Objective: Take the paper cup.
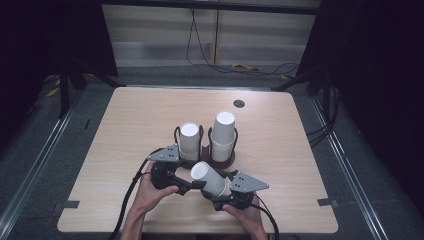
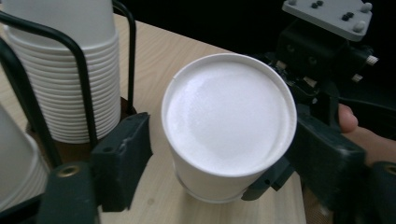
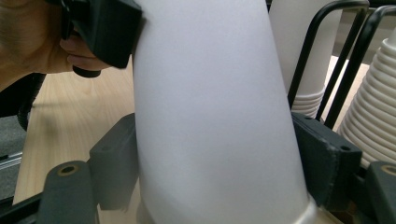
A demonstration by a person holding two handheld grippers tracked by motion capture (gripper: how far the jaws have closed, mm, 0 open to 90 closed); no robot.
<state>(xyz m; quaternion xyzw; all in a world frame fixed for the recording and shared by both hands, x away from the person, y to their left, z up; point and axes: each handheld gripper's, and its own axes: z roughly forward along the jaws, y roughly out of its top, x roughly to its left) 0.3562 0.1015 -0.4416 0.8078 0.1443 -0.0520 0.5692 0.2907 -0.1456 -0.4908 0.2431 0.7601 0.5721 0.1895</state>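
A white paper cup (image 1: 207, 178) lies tilted near the table's front, its closed base turned toward my left gripper (image 1: 192, 185). My right gripper (image 1: 220, 194) is shut on the cup's side (image 3: 210, 93), with a pad pressed against each flank. In the left gripper view the cup's round base (image 2: 229, 116) sits between the left jaws. Those jaws stand open, with a visible gap beside the left pad (image 2: 123, 154). Just behind, two stacks of white cups (image 1: 189, 140) (image 1: 223, 132) stand upright in a black wire holder (image 1: 220, 161).
The wooden table (image 1: 130, 125) has bare room left, right and behind the holder. A dark round grommet (image 1: 239, 103) sits near its far edge. Cables (image 1: 250, 67) lie on the floor beyond. The person's hands come in at the front edge.
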